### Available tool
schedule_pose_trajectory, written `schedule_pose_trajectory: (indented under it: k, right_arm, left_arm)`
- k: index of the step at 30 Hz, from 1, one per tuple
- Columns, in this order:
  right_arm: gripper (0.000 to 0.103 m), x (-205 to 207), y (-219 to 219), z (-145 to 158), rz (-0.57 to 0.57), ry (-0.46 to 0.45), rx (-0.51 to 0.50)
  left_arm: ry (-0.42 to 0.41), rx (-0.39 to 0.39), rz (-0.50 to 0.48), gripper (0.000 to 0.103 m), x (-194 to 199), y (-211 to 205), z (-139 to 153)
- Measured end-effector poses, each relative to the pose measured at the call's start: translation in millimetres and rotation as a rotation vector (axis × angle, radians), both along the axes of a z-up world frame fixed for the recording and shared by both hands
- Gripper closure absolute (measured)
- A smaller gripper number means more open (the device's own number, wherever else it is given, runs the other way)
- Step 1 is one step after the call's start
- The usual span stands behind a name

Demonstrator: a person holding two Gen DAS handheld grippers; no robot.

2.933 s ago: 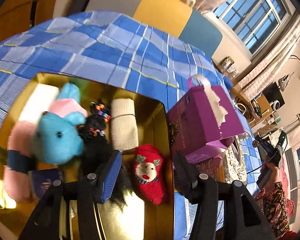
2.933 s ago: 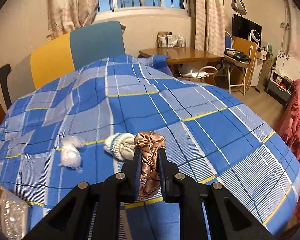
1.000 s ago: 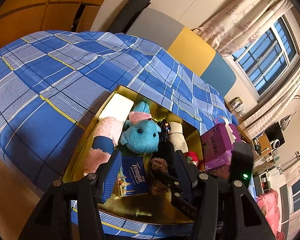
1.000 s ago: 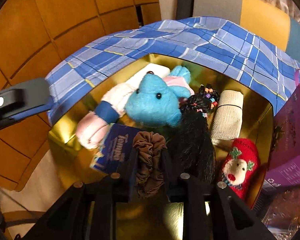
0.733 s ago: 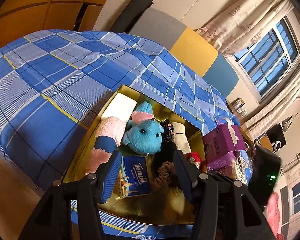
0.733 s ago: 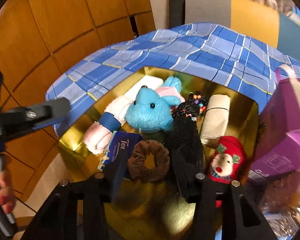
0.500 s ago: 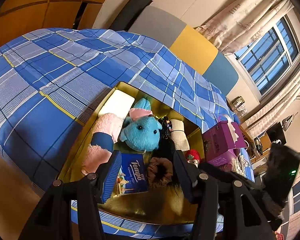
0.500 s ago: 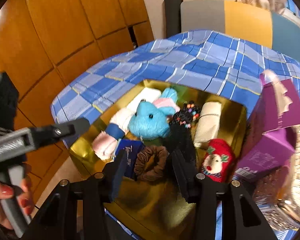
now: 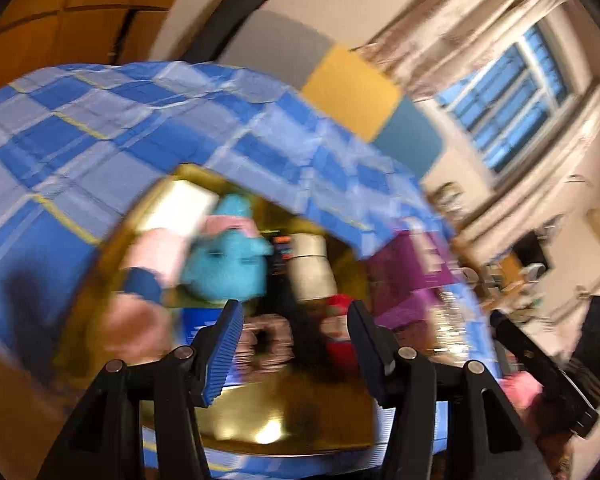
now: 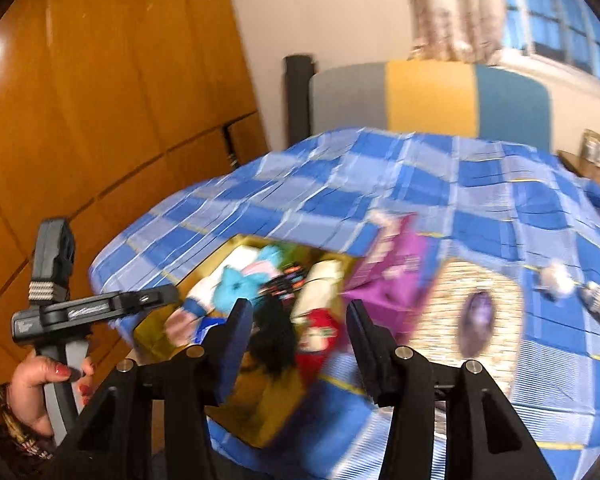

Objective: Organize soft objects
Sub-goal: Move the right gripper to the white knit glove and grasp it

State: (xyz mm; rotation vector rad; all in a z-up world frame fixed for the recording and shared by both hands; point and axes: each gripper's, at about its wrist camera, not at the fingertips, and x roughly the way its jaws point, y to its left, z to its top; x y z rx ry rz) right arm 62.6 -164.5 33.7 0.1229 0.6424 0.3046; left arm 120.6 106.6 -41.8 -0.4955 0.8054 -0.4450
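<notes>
Inside gold tray (image 9: 100, 280), blur smears blue plush (image 9: 224, 268).

Black tongs (image 10: 296, 334) with blue ribbed pads (image 9: 224, 346), silver screws; red-painted nails, patterned sleeve (image 10: 4, 420).

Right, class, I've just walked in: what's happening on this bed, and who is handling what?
A person holds a gripper in each hand over a gold box of soft things on a blue checked bedspread. The brown scrunchie lies in the box. The right gripper is opening and empty. The left gripper is open, holding nothing.
</notes>
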Motion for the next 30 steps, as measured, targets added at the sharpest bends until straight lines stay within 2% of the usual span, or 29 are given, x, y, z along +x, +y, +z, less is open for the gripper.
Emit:
schedule_pose_trajectory:
  k: [2, 5, 8, 10, 12, 15, 19, 21, 24, 26, 28, 30]
  right_arm:
    - [0.051, -4.7, -25.0, 0.7, -0.064, -0.004, 0.019]
    - [0.051, -9.5, -69.7, -3.5, -0.177, 0.011, 0.034]
    - [0.050, -13.1, -121.8, -14.0, -0.305, 0.061, 0.050]
    - [0.044, -15.1, -153.3, -22.4, -0.372, 0.090, 0.053]
    - [0.038, -12.6, -182.0, -33.2, -0.427, 0.138, 0.023]
    - [0.036, -3.5, -226.0, -55.0, -0.492, 0.225, -0.043]
    - [0.033, 6.7, -284.9, -83.4, -0.544, 0.364, -0.042]
    - [0.031, 11.9, -302.5, -92.7, -0.567, 0.391, -0.072]
    - [0.029, 24.4, -328.2, -95.0, -0.598, 0.379, -0.157]
    - [0.025, 38.9, -344.0, -89.7, -0.603, 0.334, -0.209]
    - [0.014, 53.0, -355.5, -84.3, -0.607, 0.294, -0.229]
    - [0.013, 75.4, -367.0, -81.8, -0.600, 0.260, -0.257]
  left_arm:
    - [-0.031, 0.006, -0.028, 0.041, -2.0, -12.8, 3.1]
    - [-0.035, -0.004, -0.111, 0.041, -0.5, -41.2, 9.0]
    - [-0.063, 0.027, -0.154, 0.040, -5.3, -65.7, 18.4]
    - [-0.077, 0.042, -0.201, 0.040, -9.9, -83.8, 25.2]
    - [-0.091, 0.058, -0.248, 0.040, -14.9, -102.4, 32.0]
    - [-0.102, 0.079, -0.316, 0.040, -20.9, -127.5, 39.6]
    - [-0.108, 0.099, -0.413, 0.040, -28.9, -164.6, 47.8]
    - [-0.107, 0.106, -0.454, 0.040, -31.8, -183.0, 50.0]
    - [-0.101, 0.118, -0.492, 0.040, -32.9, -207.4, 51.8]
    - [-0.093, 0.132, -0.515, 0.040, -32.3, -224.6, 53.3]
    - [-0.084, 0.150, -0.531, 0.040, -30.3, -240.7, 54.3]
    - [-0.068, 0.152, -0.544, 0.040, -26.8, -254.6, 54.5]
